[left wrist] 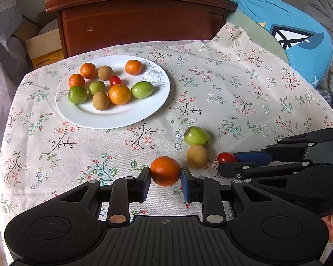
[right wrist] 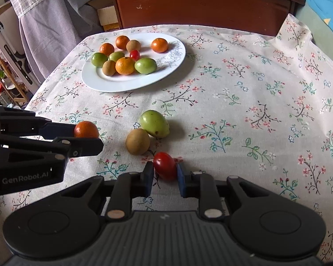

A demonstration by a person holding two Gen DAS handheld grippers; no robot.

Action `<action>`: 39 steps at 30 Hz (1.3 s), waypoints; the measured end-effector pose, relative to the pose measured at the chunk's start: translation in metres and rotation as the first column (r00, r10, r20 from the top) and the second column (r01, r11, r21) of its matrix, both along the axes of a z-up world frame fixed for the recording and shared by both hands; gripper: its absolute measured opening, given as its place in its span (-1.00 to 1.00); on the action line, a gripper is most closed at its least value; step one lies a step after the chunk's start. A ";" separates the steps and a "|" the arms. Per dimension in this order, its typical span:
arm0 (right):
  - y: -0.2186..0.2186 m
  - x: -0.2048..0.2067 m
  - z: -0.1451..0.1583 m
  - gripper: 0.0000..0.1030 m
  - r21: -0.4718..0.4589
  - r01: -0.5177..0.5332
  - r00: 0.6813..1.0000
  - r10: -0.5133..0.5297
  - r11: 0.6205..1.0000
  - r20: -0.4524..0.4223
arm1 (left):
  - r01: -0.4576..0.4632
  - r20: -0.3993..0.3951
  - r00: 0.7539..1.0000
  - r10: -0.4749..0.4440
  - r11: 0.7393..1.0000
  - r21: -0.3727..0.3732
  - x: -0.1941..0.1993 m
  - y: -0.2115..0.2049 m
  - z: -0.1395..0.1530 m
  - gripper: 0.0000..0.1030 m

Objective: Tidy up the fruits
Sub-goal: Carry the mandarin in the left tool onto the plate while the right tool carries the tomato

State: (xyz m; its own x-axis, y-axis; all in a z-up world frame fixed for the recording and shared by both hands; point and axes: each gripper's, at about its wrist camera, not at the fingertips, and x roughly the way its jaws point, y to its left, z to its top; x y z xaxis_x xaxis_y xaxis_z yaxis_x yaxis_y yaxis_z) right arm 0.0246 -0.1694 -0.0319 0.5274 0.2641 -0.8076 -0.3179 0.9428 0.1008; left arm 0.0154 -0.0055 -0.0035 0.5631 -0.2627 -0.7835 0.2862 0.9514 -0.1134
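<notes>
A white plate (left wrist: 126, 117) at the far left of the floral cloth holds several oranges, green fruits, brown fruits and one cherry tomato; it also shows in the right wrist view (right wrist: 131, 84). My left gripper (left wrist: 165, 176) is shut on an orange (left wrist: 165, 170), seen from the side in the right wrist view (right wrist: 86, 129). My right gripper (right wrist: 165, 173) is shut on a red cherry tomato (right wrist: 164, 165), which also shows in the left wrist view (left wrist: 226, 157). A green fruit (right wrist: 155, 124) and a brown fruit (right wrist: 137, 141) lie loose on the cloth between the grippers.
A brown wooden cabinet (left wrist: 142, 20) stands behind the table. A cardboard box (left wrist: 44, 46) sits at its left. A blue cushion (left wrist: 299, 35) lies at the right. The table's cloth (right wrist: 255, 102) drops off at its left edge.
</notes>
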 end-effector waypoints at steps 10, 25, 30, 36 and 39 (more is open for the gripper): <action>-0.006 0.020 0.035 -0.57 0.165 0.051 0.991 -0.071 0.985 0.114 | -0.079 0.088 0.993 0.082 0.996 -0.031 0.016 0.016 0.027 -0.48; 0.015 0.076 0.038 -0.57 0.286 0.102 0.980 -0.146 0.953 0.137 | -0.159 0.108 0.980 0.170 0.982 -0.100 0.087 0.044 0.038 -0.48; 0.021 0.097 0.028 -0.57 0.309 0.116 0.980 -0.159 0.944 0.118 | -0.158 0.107 0.980 0.166 0.984 -0.087 0.107 0.046 0.031 -0.48; 0.026 0.117 0.017 -0.57 0.321 0.130 0.980 -0.172 0.938 0.103 | -0.166 0.095 0.980 0.174 0.983 -0.085 0.125 0.051 0.020 -0.48; 0.028 0.126 0.012 -0.57 0.322 0.141 0.979 -0.179 0.936 0.093 | -0.163 0.073 0.983 0.168 0.984 -0.077 0.134 0.051 0.012 -0.48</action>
State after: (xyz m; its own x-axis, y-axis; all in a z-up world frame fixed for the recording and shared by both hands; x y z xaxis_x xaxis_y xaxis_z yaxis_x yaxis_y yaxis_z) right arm 0.1504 -0.1416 -0.0202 0.6702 0.3968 -0.6272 -0.1933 0.9092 0.3687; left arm 0.1493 0.0451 0.0080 0.6625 -0.2134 -0.7181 0.1359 0.9769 -0.1648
